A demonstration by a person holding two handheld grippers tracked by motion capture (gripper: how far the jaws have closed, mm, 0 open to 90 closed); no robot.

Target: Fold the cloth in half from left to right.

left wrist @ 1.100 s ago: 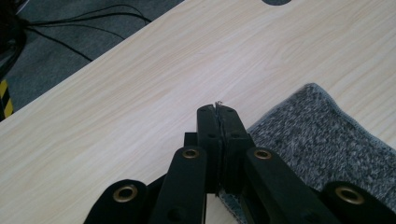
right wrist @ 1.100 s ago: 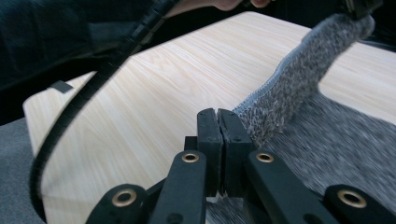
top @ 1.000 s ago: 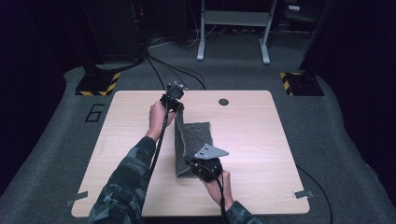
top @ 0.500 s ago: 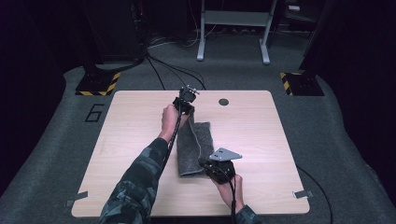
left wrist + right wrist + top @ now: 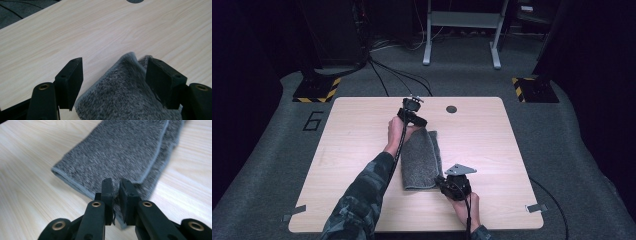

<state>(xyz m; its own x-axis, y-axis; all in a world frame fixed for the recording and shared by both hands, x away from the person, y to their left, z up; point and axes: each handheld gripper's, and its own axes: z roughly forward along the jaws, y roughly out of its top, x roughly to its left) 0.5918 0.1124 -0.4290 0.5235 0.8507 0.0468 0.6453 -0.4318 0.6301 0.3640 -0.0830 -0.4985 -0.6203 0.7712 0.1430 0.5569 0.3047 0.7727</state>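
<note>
Two layers of grey towel (image 5: 421,159) lie folded lengthwise near the middle of the tabletop (image 5: 352,145), forming a long, narrow strip that runs away from me. The cloth is a short, fuzzy terry, mottled dark and light grey, with a smooth, paler stitched hem along its edges; in the right gripper view the upper layer (image 5: 117,152) sits slightly offset, so the lower layer's hem peeks out beside it. The tabletop is pale wood-grain laminate with rounded corners, and a round dark cable hole (image 5: 451,108) sits near its far edge.

My right gripper (image 5: 115,185) is clenched on the near corner of the towel, its black, blocky jaws almost together with the hem pinched between them. A grey three-cornered plate (image 5: 460,169) rides on top of it.

My left gripper (image 5: 113,71) is at the far end of the strip, released: its jaws stand wide apart, with a raised, pointed fold of the towel (image 5: 125,90) between them. The right-hand jaw touches the pile; the other stands clear over bare wood.

A grey carpeted floor (image 5: 572,150) surrounds the tabletop.
</note>
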